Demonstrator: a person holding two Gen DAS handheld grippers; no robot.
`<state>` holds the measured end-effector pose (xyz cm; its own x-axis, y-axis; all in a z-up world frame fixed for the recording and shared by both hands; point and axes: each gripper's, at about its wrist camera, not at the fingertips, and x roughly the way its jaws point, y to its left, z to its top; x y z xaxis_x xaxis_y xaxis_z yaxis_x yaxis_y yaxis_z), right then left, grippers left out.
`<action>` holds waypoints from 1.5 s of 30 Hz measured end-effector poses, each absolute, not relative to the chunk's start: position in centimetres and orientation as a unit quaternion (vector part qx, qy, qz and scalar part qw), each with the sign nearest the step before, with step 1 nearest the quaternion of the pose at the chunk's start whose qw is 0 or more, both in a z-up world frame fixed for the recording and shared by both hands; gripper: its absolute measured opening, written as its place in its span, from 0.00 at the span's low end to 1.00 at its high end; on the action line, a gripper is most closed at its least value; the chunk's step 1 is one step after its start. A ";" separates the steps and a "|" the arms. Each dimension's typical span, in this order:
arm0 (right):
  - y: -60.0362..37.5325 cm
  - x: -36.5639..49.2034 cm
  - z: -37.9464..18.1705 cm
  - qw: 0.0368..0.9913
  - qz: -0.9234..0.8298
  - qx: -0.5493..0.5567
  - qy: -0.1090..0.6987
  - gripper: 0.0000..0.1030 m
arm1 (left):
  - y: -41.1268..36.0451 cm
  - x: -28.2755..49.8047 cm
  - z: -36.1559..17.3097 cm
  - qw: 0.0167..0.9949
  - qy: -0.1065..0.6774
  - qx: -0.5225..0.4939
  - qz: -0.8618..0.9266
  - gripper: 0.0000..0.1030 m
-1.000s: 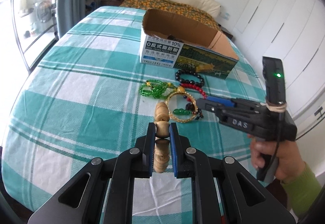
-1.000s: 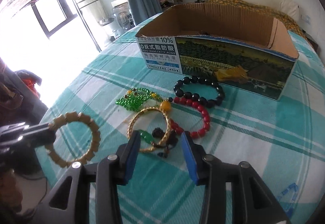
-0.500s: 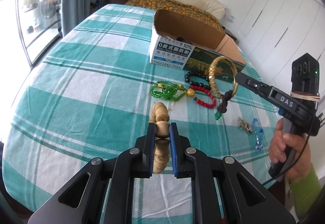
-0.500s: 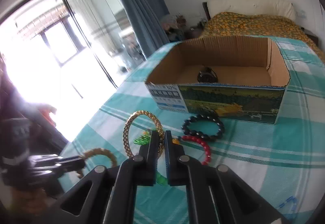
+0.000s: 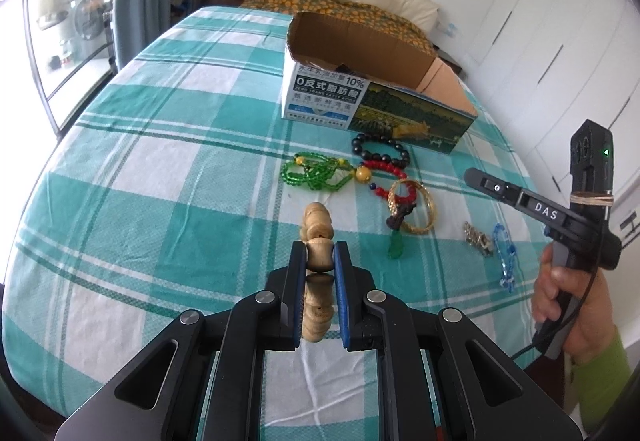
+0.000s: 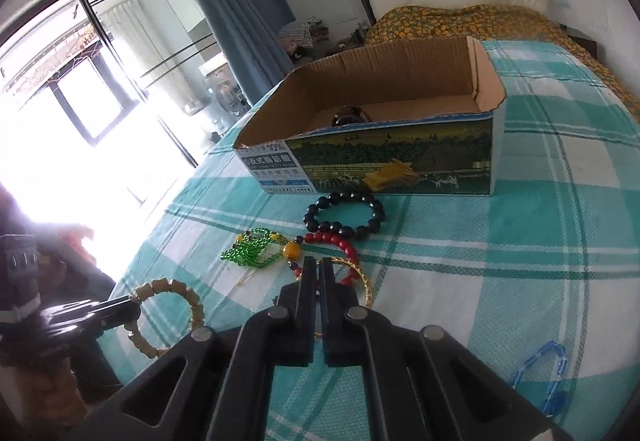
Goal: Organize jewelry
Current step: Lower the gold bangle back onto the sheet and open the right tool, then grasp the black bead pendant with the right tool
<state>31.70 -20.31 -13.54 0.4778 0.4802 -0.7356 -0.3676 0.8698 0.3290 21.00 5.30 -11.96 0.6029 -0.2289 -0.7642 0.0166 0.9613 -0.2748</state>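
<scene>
Left hand-held gripper [image 5: 320, 255] is clamped on the wooden bead bracelet [image 5: 317, 229], held edge-on above the surface [image 5: 160, 201]. Right hand-held gripper [image 6: 318, 273] is closed, apparently empty; the gold bangle [image 5: 416, 209] lies beneath it. The cardboard box [image 6: 400, 169] lies well ahead of both, holding one dark item [image 6: 352, 115].

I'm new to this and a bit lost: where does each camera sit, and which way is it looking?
Left wrist: rides the left gripper, looking along its fingers across the checked bed toward the cardboard box; its jaws pinch a wooden bracelet; the right hand shows.
Right wrist: rides the right gripper, facing the box's long printed side; its own closed fingers show.
Shared: the box, black bead bracelet, gold bangle, and each other's gripper.
</scene>
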 end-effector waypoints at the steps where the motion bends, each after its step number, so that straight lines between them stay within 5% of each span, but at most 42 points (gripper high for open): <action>1: -19.7 31.5 -13.7 0.857 0.244 0.027 0.453 0.02 | 5.2 21.0 -12.0 0.887 0.440 -0.120 -0.070 0.12; 4: -17.3 30.7 -15.2 0.833 0.274 -0.047 0.479 0.06 | 4.9 21.2 -12.1 0.887 0.442 -0.117 -0.072 0.12; 6: -15.7 29.7 -16.1 0.818 0.310 -0.074 0.478 0.29 | 4.7 21.2 -12.2 0.886 0.442 -0.118 -0.074 0.12; 7: -14.8 29.2 -16.4 0.815 0.322 -0.095 0.472 0.30 | 4.7 21.2 -12.2 0.886 0.442 -0.118 -0.075 0.12; 12: -11.8 29.0 -18.2 0.809 0.335 -0.198 0.440 0.27 | 4.8 21.1 -12.2 0.886 0.443 -0.117 -0.073 0.12; 13: -11.9 29.5 -18.3 0.797 0.340 -0.195 0.460 0.21 | 5.0 21.0 -12.2 0.886 0.443 -0.117 -0.072 0.12; 14: -12.0 29.9 -18.0 0.792 0.339 -0.191 0.470 0.05 | 5.1 21.0 -12.2 0.886 0.443 -0.118 -0.071 0.12; 22: -19.5 32.6 -16.0 0.785 0.348 0.144 0.492 0.04 | 5.8 20.9 -12.6 0.884 0.445 -0.128 -0.069 0.12; 25: -18.8 31.5 -15.8 0.813 0.329 0.071 0.476 0.04 | 5.5 20.9 -12.5 0.884 0.445 -0.123 -0.072 0.12; 28: -16.1 30.3 -16.7 0.788 0.364 0.002 0.497 0.10 | 5.3 21.0 -12.5 0.884 0.444 -0.124 -0.073 0.12; 30: -15.3 29.3 -17.0 0.775 0.394 -0.019 0.494 0.28 | 5.3 21.0 -12.5 0.885 0.443 -0.126 -0.073 0.12; 34: -16.3 28.9 -15.7 0.818 0.354 -0.031 0.453 0.29 | 5.5 20.8 -12.5 0.884 0.444 -0.126 -0.071 0.12; 37: -16.8 30.1 -15.6 0.849 0.292 -0.078 0.434 0.41 | 5.5 20.8 -12.6 0.884 0.446 -0.125 -0.071 0.12; 43: -15.7 33.0 -18.0 0.828 0.303 -0.099 0.461 0.41 | 5.0 21.1 -12.5 0.884 0.445 -0.124 -0.076 0.12; 45: -15.6 33.1 -18.0 0.832 0.288 -0.106 0.463 0.13 | 5.0 21.1 -12.5 0.883 0.446 -0.126 -0.075 0.12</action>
